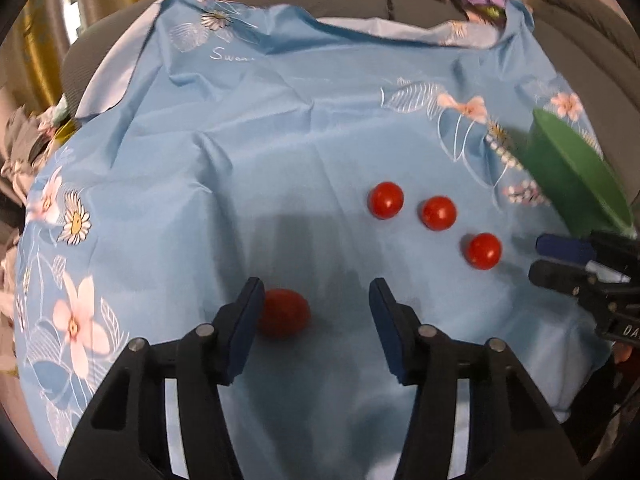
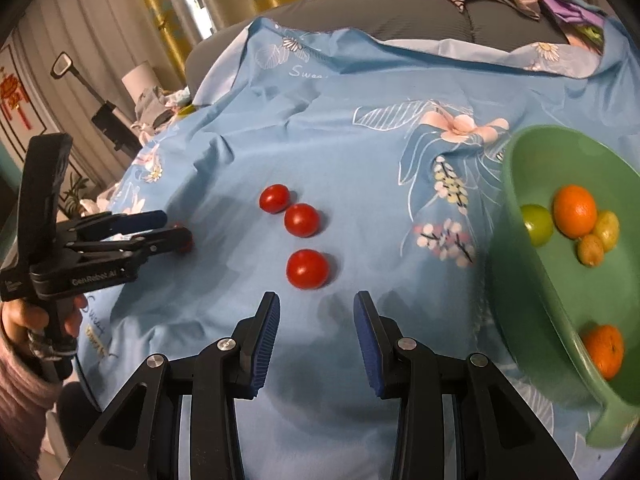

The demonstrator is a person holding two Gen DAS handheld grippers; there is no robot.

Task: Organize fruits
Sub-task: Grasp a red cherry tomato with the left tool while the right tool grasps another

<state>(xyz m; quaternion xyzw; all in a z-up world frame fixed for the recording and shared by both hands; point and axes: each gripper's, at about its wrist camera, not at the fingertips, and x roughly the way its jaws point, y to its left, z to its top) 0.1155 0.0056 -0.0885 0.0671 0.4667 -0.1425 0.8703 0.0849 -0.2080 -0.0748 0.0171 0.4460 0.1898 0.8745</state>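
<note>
- Left gripper (image 1: pixel 316 300): parted, tomato (image 1: pixel 283 313) between, against left pad
- Right gripper (image 2: pixel 316 312): narrow, empty
- Three tomatoes (image 2: pixel 307 269) on cloth (image 2: pixel 360 140)
- Bowl (image 2: pixel 520 280): citrus (image 2: pixel 575 211)

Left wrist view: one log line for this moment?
left gripper open, tomato by one pad, ungripped | right gripper open, empty | three tomatoes on cloth | bowl holds citrus

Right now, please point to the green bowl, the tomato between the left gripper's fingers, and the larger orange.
green bowl (image 2: pixel 520 280): right wrist view, near rim.
tomato (image 1: pixel 286 314): left wrist view, its middle.
larger orange (image 2: pixel 575 211): right wrist view, its middle.
</note>
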